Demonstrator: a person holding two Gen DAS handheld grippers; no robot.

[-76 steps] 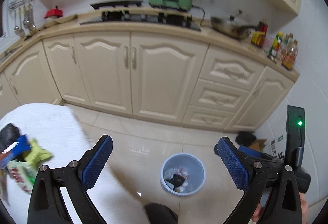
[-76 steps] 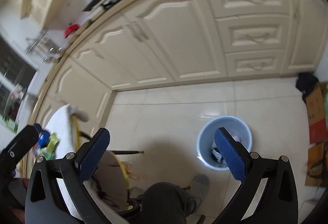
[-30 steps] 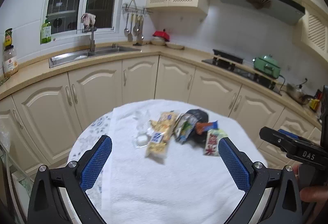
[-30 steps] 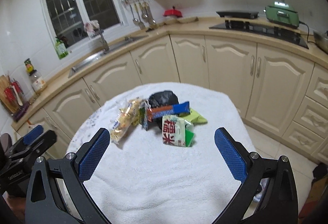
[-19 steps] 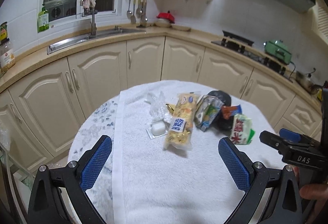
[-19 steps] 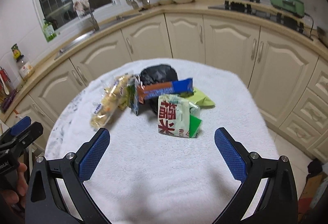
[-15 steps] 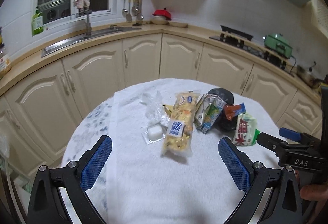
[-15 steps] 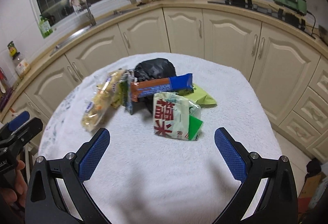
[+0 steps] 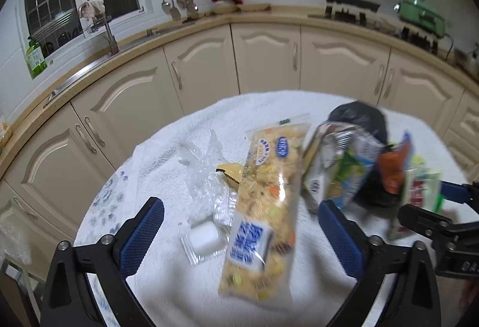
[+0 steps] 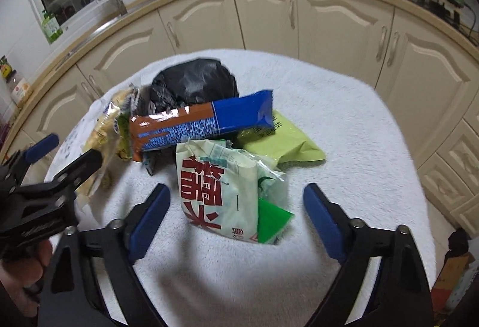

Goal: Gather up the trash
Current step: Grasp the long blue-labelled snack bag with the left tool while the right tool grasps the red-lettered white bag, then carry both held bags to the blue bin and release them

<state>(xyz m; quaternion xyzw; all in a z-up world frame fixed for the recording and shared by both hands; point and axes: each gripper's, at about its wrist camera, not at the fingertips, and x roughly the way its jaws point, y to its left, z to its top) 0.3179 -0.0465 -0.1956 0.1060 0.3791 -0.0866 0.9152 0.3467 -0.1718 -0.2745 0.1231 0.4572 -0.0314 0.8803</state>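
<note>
Trash lies piled on a round table under a white towel (image 10: 344, 123). My left gripper (image 9: 239, 231) hangs low over it with its jaws closing. A long yellow snack packet (image 9: 263, 207) and a clear wrapper with a white piece (image 9: 206, 237) lie between its pads, untouched. My right gripper (image 10: 236, 207) is closing too, around a white and green packet with red characters (image 10: 221, 192), its pads still apart from it. Behind that lie an orange and blue wrapper (image 10: 203, 123), a black bag (image 10: 194, 81) and a lime-green packet (image 10: 284, 144).
Cream kitchen cabinets (image 9: 269, 57) curve round behind the table, with a sink (image 9: 98, 57) at left and a stove (image 9: 350, 9) at right. The left gripper's fingers (image 10: 83, 165) reach in beside the pile. A cardboard box (image 10: 452, 267) stands on the floor at lower right.
Both grippers swung from the blue bin on the floor to the table. They then dropped closer to the pile, and both pairs of jaws have narrowed.
</note>
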